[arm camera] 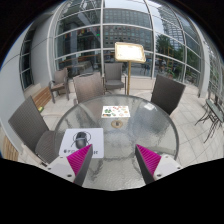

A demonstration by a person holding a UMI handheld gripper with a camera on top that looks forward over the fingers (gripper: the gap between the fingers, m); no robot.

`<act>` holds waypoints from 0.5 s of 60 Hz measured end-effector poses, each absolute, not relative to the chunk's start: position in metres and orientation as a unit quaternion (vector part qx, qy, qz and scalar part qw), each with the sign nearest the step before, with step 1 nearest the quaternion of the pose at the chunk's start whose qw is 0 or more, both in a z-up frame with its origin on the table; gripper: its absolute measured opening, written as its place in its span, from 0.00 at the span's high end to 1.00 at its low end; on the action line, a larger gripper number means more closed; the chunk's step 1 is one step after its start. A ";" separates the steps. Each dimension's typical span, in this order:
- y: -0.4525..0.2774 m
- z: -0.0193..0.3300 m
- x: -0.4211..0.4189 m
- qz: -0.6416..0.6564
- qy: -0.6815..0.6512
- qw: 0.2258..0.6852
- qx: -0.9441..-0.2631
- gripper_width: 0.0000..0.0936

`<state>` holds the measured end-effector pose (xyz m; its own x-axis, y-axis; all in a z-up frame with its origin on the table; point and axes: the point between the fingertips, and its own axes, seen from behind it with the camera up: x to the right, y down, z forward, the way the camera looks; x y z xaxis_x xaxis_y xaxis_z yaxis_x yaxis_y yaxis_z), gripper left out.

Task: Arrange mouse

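A round glass table [130, 135] lies ahead of my gripper [115, 162]. A small black mouse [82, 139] rests on a white sheet [74, 137] on the near left of the table, just beyond my left finger's pink pad [78, 160]. The right pad [152, 159] is over bare glass. The fingers are wide open with nothing between them. A second white sheet with dark and green marks [115, 111] lies at the far side of the table.
Grey chairs stand around the table: far left [88, 88], far right [168, 95] and near left [25, 125]. A sign stand [129, 52] rises behind the table before a tall glass wall. More chairs and tables stand to both sides.
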<state>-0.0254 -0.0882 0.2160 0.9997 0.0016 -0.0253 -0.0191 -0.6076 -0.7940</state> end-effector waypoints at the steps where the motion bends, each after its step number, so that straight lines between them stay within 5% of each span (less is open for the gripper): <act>1: -0.097 0.217 -0.023 0.012 0.004 0.443 -0.896 0.09; 30: -0.177 0.224 0.041 0.018 0.006 0.450 -0.893 0.09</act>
<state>0.0413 -0.1771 0.2240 0.9993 0.0052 -0.0379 -0.0274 -0.5948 -0.8034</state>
